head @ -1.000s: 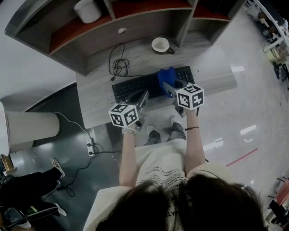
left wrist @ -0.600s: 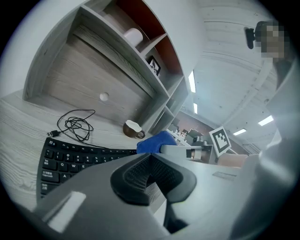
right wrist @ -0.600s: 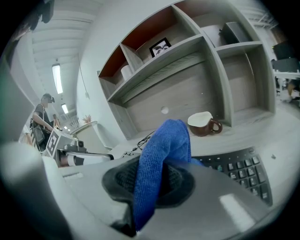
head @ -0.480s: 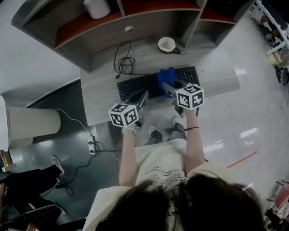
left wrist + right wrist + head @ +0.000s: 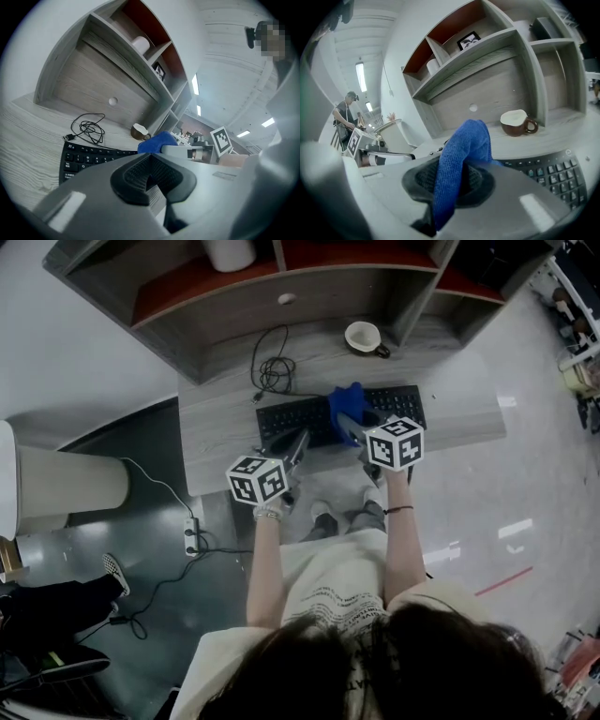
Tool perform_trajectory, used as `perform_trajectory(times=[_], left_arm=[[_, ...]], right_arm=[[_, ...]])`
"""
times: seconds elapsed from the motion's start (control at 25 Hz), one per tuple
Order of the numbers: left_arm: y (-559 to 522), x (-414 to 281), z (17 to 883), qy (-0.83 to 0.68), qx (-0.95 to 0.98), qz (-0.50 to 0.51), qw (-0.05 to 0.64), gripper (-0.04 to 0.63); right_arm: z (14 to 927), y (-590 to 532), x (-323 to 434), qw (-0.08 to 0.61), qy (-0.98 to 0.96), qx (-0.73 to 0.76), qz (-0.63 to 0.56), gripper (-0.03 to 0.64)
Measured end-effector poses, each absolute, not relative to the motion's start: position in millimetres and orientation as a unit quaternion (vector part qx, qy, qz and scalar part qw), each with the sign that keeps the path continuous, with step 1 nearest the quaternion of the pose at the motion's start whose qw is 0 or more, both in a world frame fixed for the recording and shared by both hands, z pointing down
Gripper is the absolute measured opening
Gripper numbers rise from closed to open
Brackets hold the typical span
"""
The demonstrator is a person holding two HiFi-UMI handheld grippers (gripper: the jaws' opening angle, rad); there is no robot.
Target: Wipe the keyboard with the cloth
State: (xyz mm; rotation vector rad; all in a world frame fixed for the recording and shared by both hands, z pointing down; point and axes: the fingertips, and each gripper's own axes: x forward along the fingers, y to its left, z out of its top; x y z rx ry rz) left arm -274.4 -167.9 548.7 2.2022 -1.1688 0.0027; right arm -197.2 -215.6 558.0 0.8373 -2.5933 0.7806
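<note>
Evidently soft and light, the cloth [image 5: 345, 405] is best judged a limp thing: it folds over on itself, drapes under its own weight and would slip out of a loose hold. A sound grip takes a bunched fold well inside the edge, leaving a free flap to drag across the keys. That is how it is held now. The right gripper [image 5: 353, 426] has its jaws closed on a gathered ridge of the cloth, which rises above the pads in the right gripper view [image 5: 461, 152] and hangs down in front of them.

The cloth is bright blue with a fine, fuzzy weave, probably microfibre. It sits over the right-of-centre part of the keyboard [image 5: 298, 418], and whether its lower flap touches the keys cannot be told.

The keyboard is black, low and flat, with white legends, and lies along the front of the grey wooden desk [image 5: 216, 432]. It looks light enough to slide under a firm wipe.

The left gripper [image 5: 298, 442] hovers at the keyboard's front edge, its jaws drawn together with nothing between them. A coiled cable [image 5: 272, 371] and a mug [image 5: 363, 336] lie behind the keyboard, apart from it.
</note>
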Motion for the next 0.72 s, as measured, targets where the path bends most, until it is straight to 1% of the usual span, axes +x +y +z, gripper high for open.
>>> perform_trajectory(times=[0.72], left_arm=[[-160.5,-298.6,551.4,-0.468,0.825,-0.001,0.316,0.005]], right_arm=[[560.7,-210.9,-224.0,0.152,-0.913,0.266,0.269,0.058]])
